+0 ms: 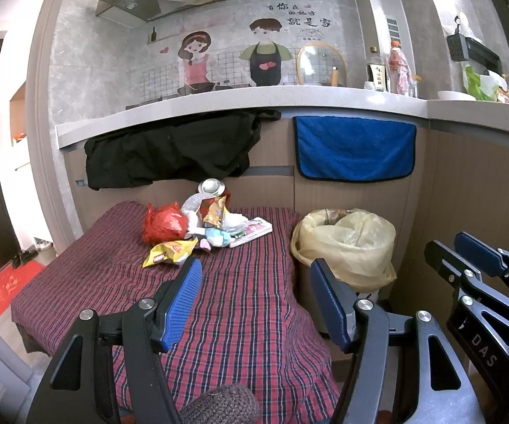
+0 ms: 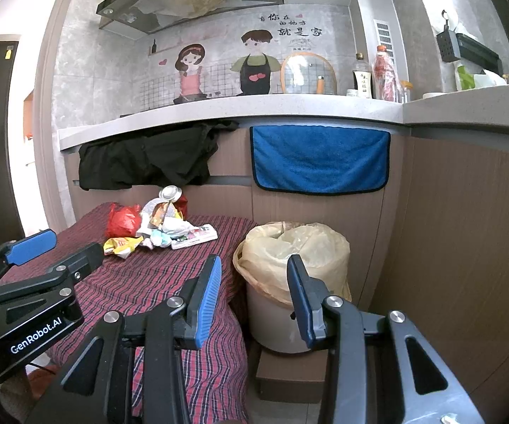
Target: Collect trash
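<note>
Left wrist view: left gripper and right gripper both gape with nothing between the jaws, above plaid cloth; trash pile sits at its far end, lined bin just beside.

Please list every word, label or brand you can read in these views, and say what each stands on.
"GenRobot.AI": left hand-held gripper, on its body.
"DAS": right hand-held gripper, on its body.
"有你在的地方就是家": wall sticker.
Bottle label, yellow snack wrapper and flat box: too small to read.
</note>
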The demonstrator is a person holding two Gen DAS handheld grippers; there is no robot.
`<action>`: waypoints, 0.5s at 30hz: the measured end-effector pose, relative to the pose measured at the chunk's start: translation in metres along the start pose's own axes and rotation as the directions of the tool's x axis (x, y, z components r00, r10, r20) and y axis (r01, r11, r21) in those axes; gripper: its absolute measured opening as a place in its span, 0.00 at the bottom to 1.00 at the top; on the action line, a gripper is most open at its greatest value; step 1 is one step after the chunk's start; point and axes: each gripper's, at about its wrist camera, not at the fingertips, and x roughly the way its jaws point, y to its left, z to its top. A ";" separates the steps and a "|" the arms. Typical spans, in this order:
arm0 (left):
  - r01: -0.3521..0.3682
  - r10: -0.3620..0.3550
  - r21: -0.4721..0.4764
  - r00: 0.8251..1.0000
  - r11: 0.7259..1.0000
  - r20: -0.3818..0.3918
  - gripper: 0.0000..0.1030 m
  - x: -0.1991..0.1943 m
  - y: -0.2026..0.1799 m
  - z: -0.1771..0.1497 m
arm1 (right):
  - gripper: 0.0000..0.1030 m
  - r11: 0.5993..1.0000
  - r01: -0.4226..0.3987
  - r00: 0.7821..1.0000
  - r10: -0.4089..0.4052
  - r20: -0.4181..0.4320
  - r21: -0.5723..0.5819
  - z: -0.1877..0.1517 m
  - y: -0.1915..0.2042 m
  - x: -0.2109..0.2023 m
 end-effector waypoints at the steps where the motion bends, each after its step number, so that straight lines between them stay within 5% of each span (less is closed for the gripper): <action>1: 0.000 0.000 -0.001 1.000 1.000 0.001 0.62 0.000 0.000 0.000 | 0.36 1.000 -0.001 1.000 0.001 0.000 0.000 0.000 0.000 0.000; 15: 0.001 -0.001 -0.004 1.000 1.000 0.005 0.62 0.000 0.004 0.003 | 0.36 1.000 0.001 1.000 -0.001 0.012 -0.004 0.007 -0.004 -0.009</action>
